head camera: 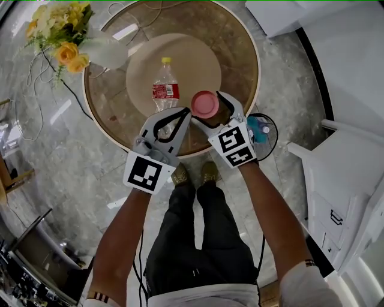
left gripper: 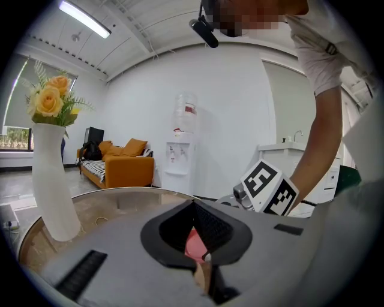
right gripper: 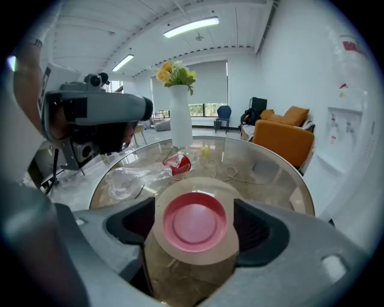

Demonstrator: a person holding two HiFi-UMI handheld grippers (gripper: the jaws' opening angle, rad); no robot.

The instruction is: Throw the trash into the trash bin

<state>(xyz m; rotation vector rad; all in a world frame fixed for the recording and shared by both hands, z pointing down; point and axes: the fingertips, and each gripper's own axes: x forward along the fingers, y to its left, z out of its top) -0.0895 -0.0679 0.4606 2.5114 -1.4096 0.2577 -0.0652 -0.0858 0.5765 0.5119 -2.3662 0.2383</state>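
A brown cup with a pink lid (head camera: 204, 104) stands on the round glass table (head camera: 240, 54) near its front edge. My right gripper (head camera: 208, 108) is open, one jaw on each side of the cup (right gripper: 195, 220), which fills the gap. A clear plastic bottle (head camera: 165, 84) with a red label and yellow cap lies on the table's middle. My left gripper (head camera: 185, 112) hovers over the bottle's bottom end with its jaw tips together and nothing held. The trash bin (head camera: 264, 129) sits on the floor just right of the right gripper, with blue items inside.
A white vase of yellow flowers (head camera: 99, 49) stands at the table's far left, seen also as the vase (left gripper: 51, 180) in the left gripper view. A cable (head camera: 129, 18) lies on the far side of the table. White cabinets (head camera: 348, 180) line the right. My legs stand at the table's front edge.
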